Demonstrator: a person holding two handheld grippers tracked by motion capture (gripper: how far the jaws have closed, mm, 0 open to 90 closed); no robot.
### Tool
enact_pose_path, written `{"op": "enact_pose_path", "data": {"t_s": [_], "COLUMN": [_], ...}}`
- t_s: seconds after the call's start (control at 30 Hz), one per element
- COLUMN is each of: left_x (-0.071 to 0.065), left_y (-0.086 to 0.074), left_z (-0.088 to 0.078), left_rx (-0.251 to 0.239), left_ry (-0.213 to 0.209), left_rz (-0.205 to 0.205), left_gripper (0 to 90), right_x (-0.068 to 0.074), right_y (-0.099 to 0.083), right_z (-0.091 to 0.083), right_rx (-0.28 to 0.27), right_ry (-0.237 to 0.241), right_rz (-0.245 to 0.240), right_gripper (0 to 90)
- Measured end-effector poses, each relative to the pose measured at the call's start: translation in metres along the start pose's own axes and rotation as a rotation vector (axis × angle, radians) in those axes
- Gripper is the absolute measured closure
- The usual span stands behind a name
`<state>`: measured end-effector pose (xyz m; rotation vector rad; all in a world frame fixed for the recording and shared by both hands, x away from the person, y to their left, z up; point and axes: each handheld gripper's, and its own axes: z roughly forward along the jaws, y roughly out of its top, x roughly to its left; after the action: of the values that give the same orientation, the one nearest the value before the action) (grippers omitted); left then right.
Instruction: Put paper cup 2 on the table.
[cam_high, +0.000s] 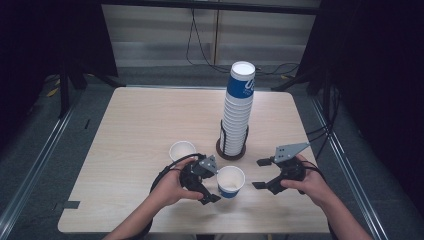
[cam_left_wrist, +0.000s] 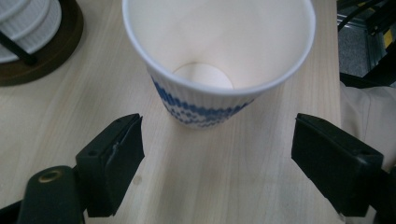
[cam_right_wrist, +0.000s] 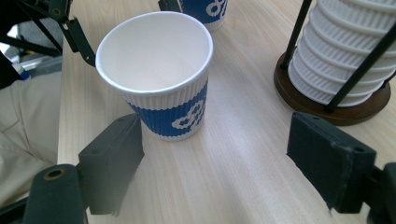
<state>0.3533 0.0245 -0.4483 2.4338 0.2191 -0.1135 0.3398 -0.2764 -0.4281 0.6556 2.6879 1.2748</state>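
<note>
A blue-and-white paper cup (cam_high: 230, 181) stands upright and empty near the table's front edge, between my two grippers. My left gripper (cam_high: 214, 181) is just left of it, open, one jaw on each side of the cup's near wall and neither touching it. In the left gripper view the cup (cam_left_wrist: 205, 109) stands just ahead of the open left gripper (cam_left_wrist: 217, 140). My right gripper (cam_high: 259, 174) is open to the cup's right, a short gap away. In the right gripper view the cup (cam_right_wrist: 159, 74) stands by the left pad of the open right gripper (cam_right_wrist: 215, 149), with nothing held.
A tall stack of cups (cam_high: 236, 110) stands in a dark round holder (cam_high: 231, 150) mid-table, close behind the grippers. A second single cup (cam_high: 182, 150) stands left of the holder. The table edge (cam_high: 200, 232) runs just below both hands.
</note>
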Motion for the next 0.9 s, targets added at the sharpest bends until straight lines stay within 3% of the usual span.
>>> {"op": "enact_pose_path", "data": {"t_s": [0.43, 0.9], "left_x": [-0.001, 0.000], "left_y": [-0.026, -0.057], "left_z": [-0.007, -0.016], "left_rx": [-0.015, -0.028], "left_ry": [-0.010, 0.013], "left_rz": [-0.031, -0.073], "left_gripper": [16.6, 16.6], "right_x": [0.000, -0.003], "right_y": [-0.020, -0.045], "right_z": [0.000, 0.003], "right_rx": [0.013, 0.027], "right_ry": [-0.041, -0.080], "right_rz": [0.017, 0.051], "right_gripper": [17.5, 17.2]}}
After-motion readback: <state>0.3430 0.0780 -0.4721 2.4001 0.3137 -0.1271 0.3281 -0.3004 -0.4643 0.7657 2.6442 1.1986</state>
